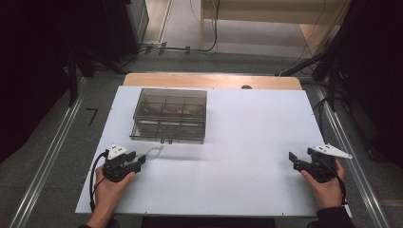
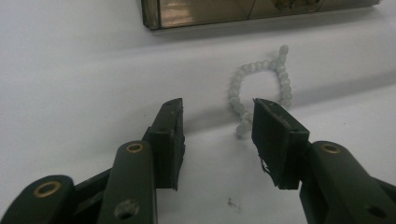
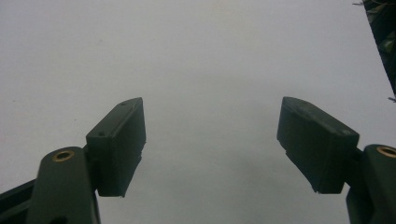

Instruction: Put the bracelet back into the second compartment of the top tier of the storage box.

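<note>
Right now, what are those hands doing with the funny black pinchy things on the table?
A person sits at a white table holding tongs in each hand. The left tongs are open, right beside a small loop of pale beads lying flat on the table, not yet picked up. Behind the beads stands a smoky see-through box with compartments inside. The right tongs are wide open too, far off over bare table, holding nothing.
</note>
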{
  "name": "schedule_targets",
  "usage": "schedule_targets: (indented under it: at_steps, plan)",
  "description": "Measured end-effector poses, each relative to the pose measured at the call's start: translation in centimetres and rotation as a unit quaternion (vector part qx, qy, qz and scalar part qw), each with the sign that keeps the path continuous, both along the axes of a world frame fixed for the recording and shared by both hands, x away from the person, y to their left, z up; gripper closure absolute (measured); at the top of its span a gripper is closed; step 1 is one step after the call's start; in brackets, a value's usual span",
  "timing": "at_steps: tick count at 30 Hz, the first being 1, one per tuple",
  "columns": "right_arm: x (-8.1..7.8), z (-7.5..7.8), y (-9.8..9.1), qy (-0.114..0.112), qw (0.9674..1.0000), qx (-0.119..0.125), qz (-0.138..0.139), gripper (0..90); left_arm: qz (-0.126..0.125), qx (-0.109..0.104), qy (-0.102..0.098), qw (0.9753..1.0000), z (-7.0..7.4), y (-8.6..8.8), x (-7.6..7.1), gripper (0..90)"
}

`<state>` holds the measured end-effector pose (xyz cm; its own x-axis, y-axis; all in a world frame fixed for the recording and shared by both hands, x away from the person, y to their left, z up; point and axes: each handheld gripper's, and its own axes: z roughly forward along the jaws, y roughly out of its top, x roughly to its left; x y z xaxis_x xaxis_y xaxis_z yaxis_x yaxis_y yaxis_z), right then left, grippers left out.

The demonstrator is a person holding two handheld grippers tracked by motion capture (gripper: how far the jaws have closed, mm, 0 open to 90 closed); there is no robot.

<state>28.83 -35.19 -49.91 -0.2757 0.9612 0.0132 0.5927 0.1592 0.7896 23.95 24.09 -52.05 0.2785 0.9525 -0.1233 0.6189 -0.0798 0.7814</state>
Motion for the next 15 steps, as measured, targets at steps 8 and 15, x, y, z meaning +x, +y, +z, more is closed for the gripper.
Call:
schedule_targets:
  at_steps: [8, 15]
  plan:
    - [0.05, -0.02, 0.01, 0.001, 1.0, -0.001, -0.001, 22.1, -0.018, -0.002, -0.001, 0.9998, -0.05, -0.09, 0.08, 70.1]
    - [0.12, -0.06, 0.0, 0.002, 1.0, -0.002, -0.001, 22.2, -0.032, -0.007, -0.001, 0.9995, -0.13, -0.17, 0.39, 77.1]
